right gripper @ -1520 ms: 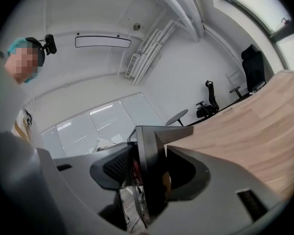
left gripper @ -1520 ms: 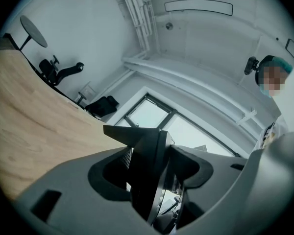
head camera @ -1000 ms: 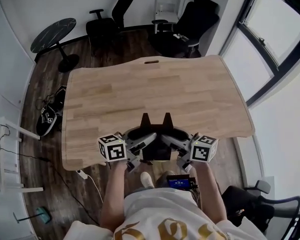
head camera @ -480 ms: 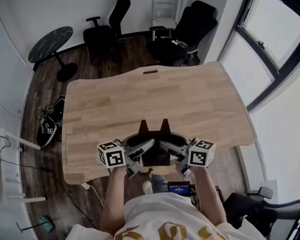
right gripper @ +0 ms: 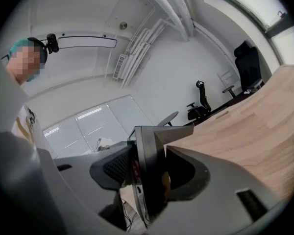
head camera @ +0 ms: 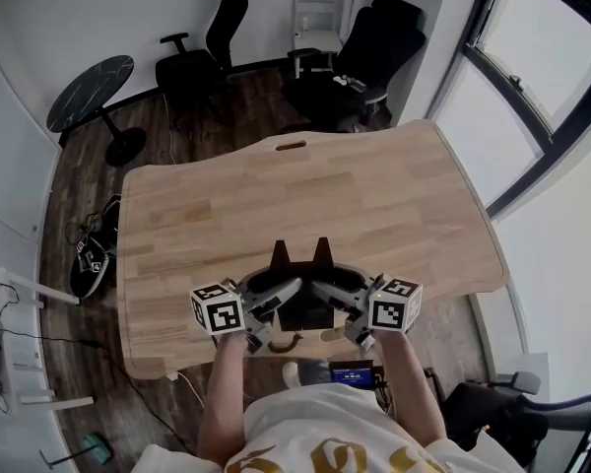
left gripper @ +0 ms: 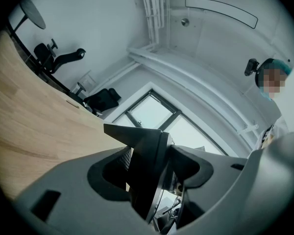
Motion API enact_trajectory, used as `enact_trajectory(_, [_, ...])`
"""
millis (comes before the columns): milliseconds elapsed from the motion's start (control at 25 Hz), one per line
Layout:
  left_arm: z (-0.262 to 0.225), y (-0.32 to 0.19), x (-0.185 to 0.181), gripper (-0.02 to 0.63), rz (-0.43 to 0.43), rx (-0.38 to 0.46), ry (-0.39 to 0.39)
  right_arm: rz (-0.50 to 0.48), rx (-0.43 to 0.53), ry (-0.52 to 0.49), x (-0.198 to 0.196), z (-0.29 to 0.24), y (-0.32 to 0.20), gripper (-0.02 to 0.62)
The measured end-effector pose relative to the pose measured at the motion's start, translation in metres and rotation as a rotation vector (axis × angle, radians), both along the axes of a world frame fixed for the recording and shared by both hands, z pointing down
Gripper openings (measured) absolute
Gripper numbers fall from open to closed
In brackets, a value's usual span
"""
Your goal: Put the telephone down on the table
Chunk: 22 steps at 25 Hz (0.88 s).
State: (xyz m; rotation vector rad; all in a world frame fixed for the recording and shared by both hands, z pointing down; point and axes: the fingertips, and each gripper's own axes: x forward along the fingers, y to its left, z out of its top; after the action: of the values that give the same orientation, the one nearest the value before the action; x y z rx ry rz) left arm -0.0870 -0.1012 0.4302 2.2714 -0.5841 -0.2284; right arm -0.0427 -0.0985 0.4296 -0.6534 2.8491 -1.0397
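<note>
The telephone (head camera: 304, 305) is a black set with two pointed ends, carried low over the near part of the wooden table (head camera: 305, 180). My left gripper (head camera: 276, 300) is shut on its left side and my right gripper (head camera: 333, 296) is shut on its right side. In the left gripper view the telephone (left gripper: 145, 164) stands edge-on, wedged between the grey jaws of the left gripper (left gripper: 152, 174). The right gripper view shows the telephone (right gripper: 149, 163) in the same way, clamped in the right gripper (right gripper: 150, 177). Its underside is hidden.
Two black office chairs (head camera: 202, 52) (head camera: 369, 47) and a white chair (head camera: 315, 16) stand beyond the table's far edge. A round dark side table (head camera: 89, 79) is at the back left. Shoes (head camera: 94, 254) lie on the floor to the left. A big window (head camera: 542, 62) fills the right side.
Both grippers have carried the telephone forward, from over the table's near edge to further in over the tabletop, and a little lower. The grip on it is unchanged.
</note>
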Motion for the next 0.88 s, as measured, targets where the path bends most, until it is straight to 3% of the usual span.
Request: enact_trajectory(880, [0.062, -0.055, 0.005, 0.236, 0.019, -0.111, 0.006, 0.006, -0.11, 0.02, 0.006, 0.061, -0.054, 0.202])
